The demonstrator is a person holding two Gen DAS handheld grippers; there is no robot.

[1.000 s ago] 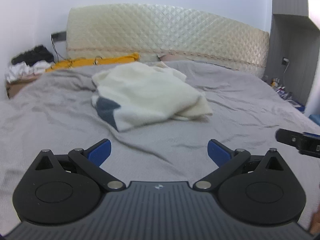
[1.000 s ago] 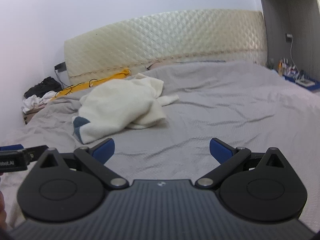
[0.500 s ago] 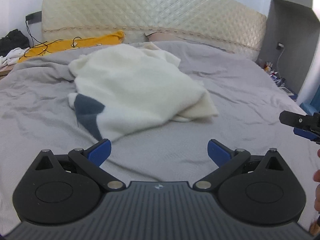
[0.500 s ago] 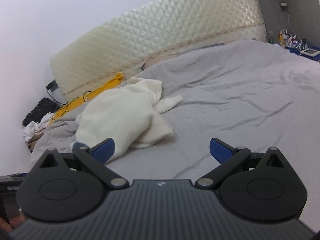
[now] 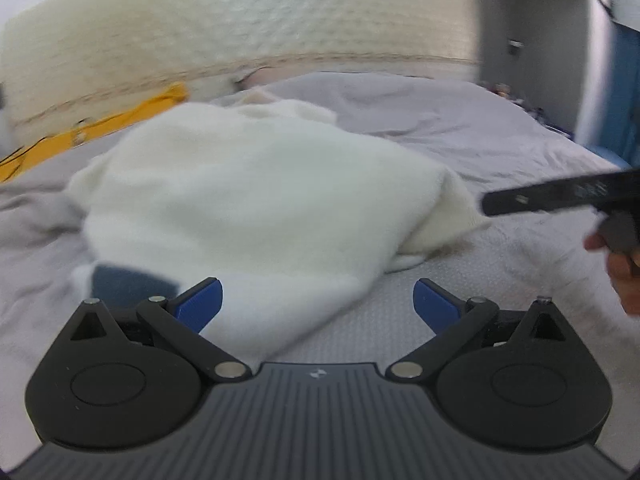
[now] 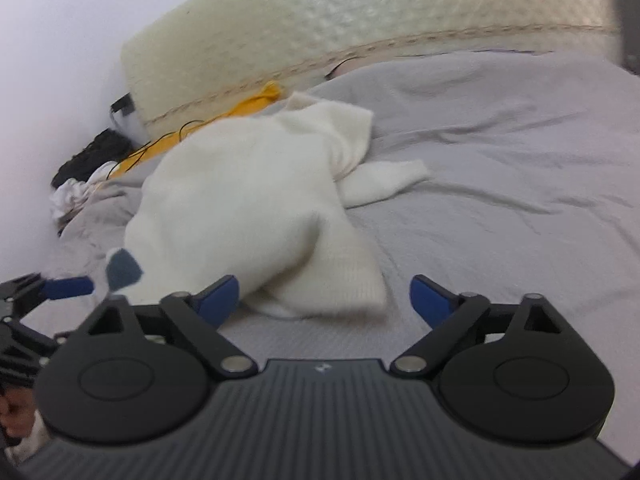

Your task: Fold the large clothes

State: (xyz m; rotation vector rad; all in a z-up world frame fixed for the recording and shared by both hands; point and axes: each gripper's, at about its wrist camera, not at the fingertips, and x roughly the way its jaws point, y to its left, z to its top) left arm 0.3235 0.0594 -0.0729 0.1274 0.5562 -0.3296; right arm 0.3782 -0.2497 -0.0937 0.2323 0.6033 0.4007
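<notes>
A rumpled cream sweater [image 5: 248, 200] lies on the grey bed [image 6: 500, 184]. The left gripper [image 5: 318, 300] is spread wide at the sweater's near edge, pinching nothing. The right gripper [image 6: 324, 294], jaws closing and empty, hangs by the sweater's near corner.

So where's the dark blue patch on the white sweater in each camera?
Left wrist: the dark blue patch is low on the left, just above the left gripper's left finger.
Right wrist: far left, at the white sweater's near corner.
Shared landmark: the cream quilted headboard.

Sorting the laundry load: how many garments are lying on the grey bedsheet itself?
1: a cream sweater with a dark blue patch, crumpled on the grey bedsheet ahead of both grippers. A dark and white clothes pile sits off the bed; more may be hidden.
</notes>
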